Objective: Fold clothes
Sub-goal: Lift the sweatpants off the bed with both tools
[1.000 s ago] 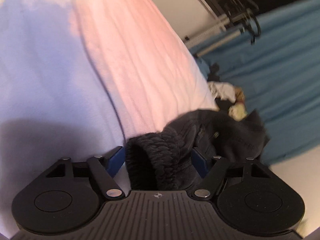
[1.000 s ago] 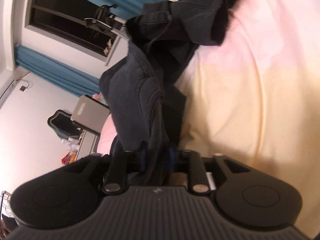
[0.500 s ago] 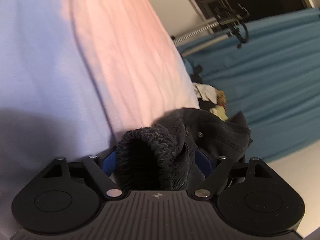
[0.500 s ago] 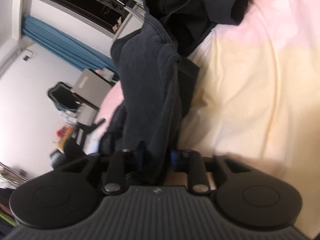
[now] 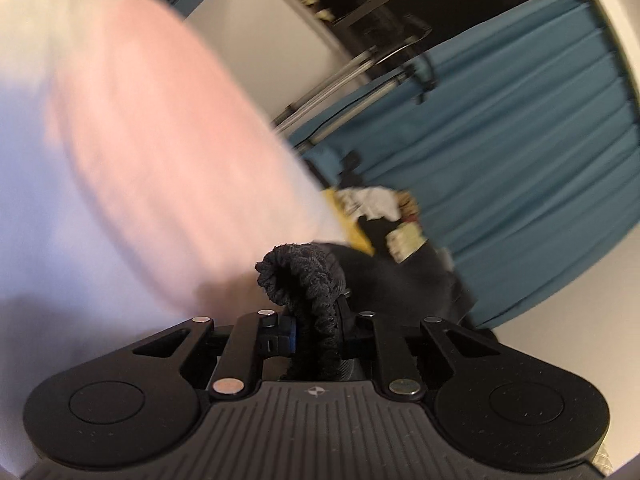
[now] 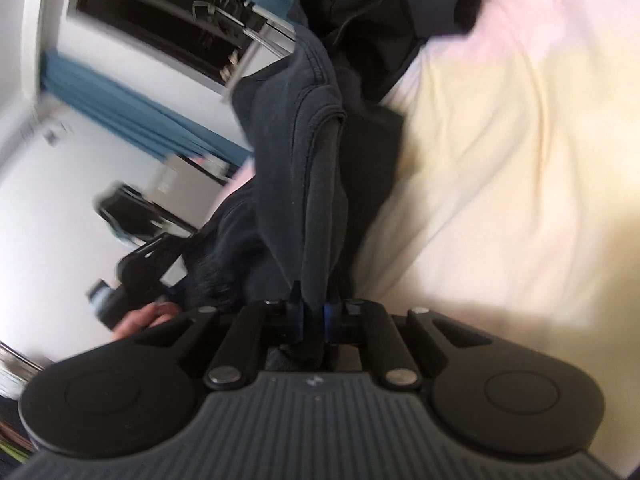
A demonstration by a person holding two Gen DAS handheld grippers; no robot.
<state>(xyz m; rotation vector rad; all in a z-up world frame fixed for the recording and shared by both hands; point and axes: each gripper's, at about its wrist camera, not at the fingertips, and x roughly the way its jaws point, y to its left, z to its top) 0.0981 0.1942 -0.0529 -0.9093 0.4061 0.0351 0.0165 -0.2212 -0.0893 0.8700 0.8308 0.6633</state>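
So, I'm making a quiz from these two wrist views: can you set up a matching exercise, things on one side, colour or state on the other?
Things:
1. curtain
2. bedsheet
3. left gripper
4. dark garment

Colour or state:
a. shut on a ribbed knit edge
b. blue, pleated
c. pale yellow and pink
d. hanging up from the right gripper

Pairs: 1-b, 2-c, 3-a, 4-d

a bedroom in a home. a bed (image 6: 500,168) spread with a soft sheet in pink, pale yellow and lilac fills much of both views. teal curtains (image 5: 520,152) hang in long pleats beside a dark window (image 6: 160,16) set in a plain white wall (image 6: 36,216). a small heap of loose clothes (image 5: 380,204) lies at the bed's far edge.
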